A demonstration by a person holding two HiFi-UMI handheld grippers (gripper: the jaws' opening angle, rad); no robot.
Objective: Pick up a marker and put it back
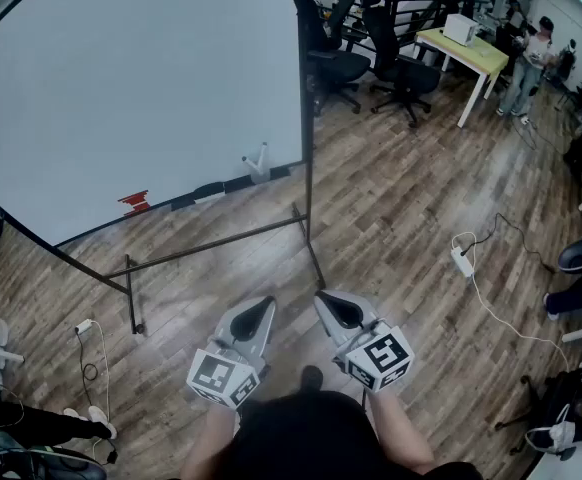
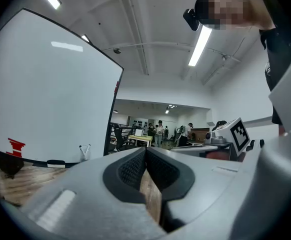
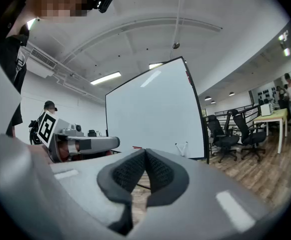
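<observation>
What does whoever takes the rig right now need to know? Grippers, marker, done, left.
Grippers: left gripper shut, empty; right gripper shut, empty. Both are low, side by side, short of the whiteboard.
Things: on the board's ledge sit a red item, a black item and two pale sticks leaning apart, likely markers; too small to be sure.
Done: nothing picked up.
Left: approach the ledge, pick up a marker, put it back.

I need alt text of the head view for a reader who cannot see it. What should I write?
Seen from above, a person holds the grey left tool and grey right tool side by side, both shut and empty, over a brown wooden floor. Ahead stands a large white whiteboard on a black frame.
</observation>
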